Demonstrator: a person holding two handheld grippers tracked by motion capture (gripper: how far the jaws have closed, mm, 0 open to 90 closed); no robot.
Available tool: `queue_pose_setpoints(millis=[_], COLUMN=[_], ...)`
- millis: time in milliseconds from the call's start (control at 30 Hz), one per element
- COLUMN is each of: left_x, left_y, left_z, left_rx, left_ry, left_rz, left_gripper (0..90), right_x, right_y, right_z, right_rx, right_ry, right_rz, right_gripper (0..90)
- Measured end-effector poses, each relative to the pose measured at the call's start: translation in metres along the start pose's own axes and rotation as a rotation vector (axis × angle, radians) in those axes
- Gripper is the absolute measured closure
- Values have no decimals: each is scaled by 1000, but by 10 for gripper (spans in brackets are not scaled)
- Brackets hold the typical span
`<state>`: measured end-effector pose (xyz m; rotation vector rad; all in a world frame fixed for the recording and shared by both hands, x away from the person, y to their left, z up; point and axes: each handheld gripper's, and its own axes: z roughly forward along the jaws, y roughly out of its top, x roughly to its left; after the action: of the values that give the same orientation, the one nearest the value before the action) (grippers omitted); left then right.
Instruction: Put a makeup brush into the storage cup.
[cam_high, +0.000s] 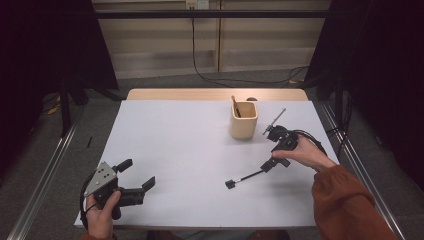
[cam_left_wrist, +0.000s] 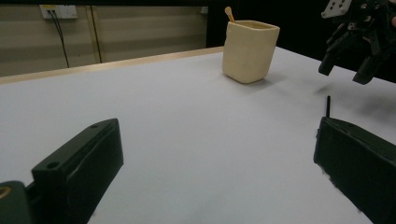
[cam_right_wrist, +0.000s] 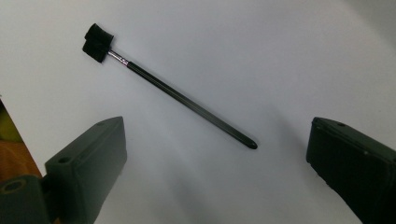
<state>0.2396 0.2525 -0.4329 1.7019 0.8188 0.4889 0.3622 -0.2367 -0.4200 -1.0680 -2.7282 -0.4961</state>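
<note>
Right gripper (cam_high: 278, 150) hovers open over the black makeup brush (cam_right_wrist: 177, 95), whose shaft lies diagonal between the jaws; left gripper (cam_high: 136, 178) open, well apart.

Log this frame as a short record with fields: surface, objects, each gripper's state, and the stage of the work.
surface: white table
object in hand's reach: thin black brush lying flat on the table, bristle end away from the right gripper
container: beige cup upright at the far side, a wooden stick inside
right gripper: open, fingers either side of the brush handle's tip, not touching it
left gripper: open, holding nothing, near table's front left corner
stage: brush not yet grasped
</note>
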Motion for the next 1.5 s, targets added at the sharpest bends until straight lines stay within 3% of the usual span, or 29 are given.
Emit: queue_pose_setpoints(millis=[200, 267, 467, 600, 867, 1067, 1500], left_x=[0, 0, 0, 0, 0, 1, 0], left_y=[0, 0, 0, -1, 0, -1, -1], left_z=[0, 0, 1, 0, 1, 1, 2], left_rx=[4, 4, 6, 6, 9, 10, 19], left_ry=[-1, -1, -5, -5, -8, -4, -8], left_rz=[-1, -2, -4, -6, -2, -9, -3], left_gripper=[15, 15, 15, 15, 15, 15, 15], right_x=[6, 9, 22, 26, 36, 42, 53], right_y=[4, 6, 12, 17, 23, 31, 37], right_z=[2, 3, 13, 19, 33, 39, 51], right_rx=[-23, -27, 9, 32, 71, 62, 132], right_ry=[36, 11, 7, 6, 16, 8, 33], right_rz=[-107, -157, -313, -372, -439, -471, -531], right_gripper=[63, 69, 94, 123, 133, 289, 548])
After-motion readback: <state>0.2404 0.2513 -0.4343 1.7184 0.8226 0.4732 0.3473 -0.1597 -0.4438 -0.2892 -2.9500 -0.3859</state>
